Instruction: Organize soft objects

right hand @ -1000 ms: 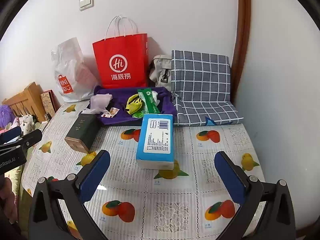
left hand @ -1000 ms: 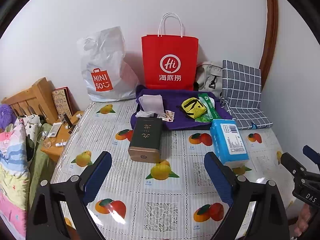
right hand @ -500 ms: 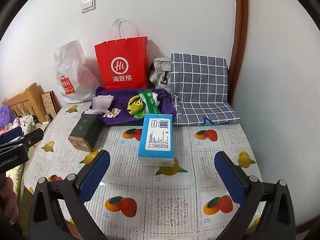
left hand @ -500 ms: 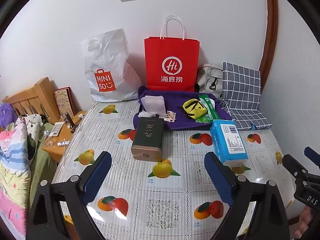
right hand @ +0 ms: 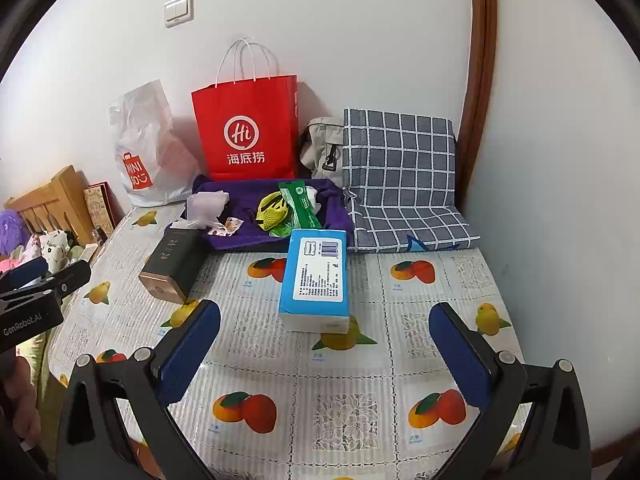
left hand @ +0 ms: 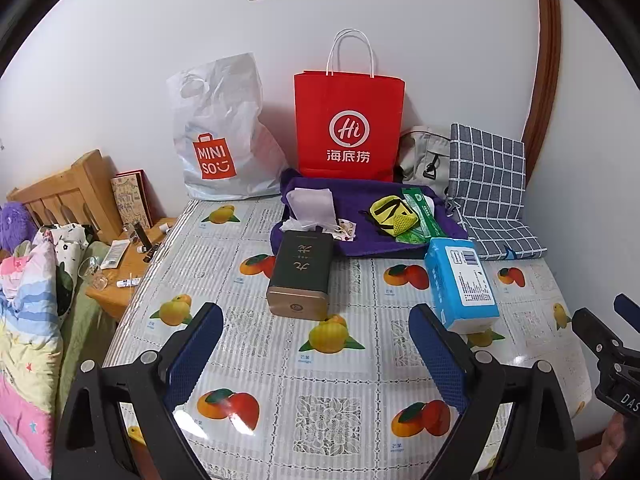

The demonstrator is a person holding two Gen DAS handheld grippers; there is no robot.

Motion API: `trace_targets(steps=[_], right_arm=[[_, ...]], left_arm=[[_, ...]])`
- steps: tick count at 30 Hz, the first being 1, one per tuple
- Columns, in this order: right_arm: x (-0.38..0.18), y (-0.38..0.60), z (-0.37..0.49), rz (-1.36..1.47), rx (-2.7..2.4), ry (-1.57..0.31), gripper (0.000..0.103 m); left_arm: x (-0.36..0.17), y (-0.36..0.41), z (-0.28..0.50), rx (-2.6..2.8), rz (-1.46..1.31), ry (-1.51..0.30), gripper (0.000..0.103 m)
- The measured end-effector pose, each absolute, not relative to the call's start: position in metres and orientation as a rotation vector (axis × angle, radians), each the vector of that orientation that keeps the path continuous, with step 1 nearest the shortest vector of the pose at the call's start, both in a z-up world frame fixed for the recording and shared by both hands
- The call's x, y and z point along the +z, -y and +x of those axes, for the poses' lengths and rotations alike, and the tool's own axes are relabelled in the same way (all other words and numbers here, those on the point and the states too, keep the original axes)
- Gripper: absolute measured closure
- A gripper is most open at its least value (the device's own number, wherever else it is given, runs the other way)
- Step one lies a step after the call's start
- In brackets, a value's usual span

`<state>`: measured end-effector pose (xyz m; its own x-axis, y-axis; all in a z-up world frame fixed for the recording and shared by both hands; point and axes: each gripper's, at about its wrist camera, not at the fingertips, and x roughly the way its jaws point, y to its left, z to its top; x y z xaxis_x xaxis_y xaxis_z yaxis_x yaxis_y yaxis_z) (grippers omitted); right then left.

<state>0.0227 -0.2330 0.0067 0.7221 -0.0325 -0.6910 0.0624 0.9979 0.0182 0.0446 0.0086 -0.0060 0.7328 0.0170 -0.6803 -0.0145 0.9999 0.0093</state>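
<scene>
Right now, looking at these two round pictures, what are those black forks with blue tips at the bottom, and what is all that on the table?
Those forks are hand-held grippers, one in each of a person's hands; no robot is here. Each carries a wide-angle camera looking along its two fingers, hence the round pictures. One picture comes from the left gripper, the other from the right gripper. Both are open and hold nothing. The table has a fruit-print cover. On it lie a dark tin, a blue tissue pack and a purple cloth with a yellow mesh pouch and other small items on it. Behind stand a red paper bag, a white plastic bag and a checked cushion.
</scene>
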Motion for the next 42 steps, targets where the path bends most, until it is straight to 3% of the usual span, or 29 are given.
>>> trace_targets(steps=[42], right_arm=[[0.0108, 0.2300, 0.0186, 0.045, -0.038, -0.754, 0.001]], left_arm=[[-0.0055, -0.0133, 0.0446, 0.022, -0.013, -0.743, 0.009]])
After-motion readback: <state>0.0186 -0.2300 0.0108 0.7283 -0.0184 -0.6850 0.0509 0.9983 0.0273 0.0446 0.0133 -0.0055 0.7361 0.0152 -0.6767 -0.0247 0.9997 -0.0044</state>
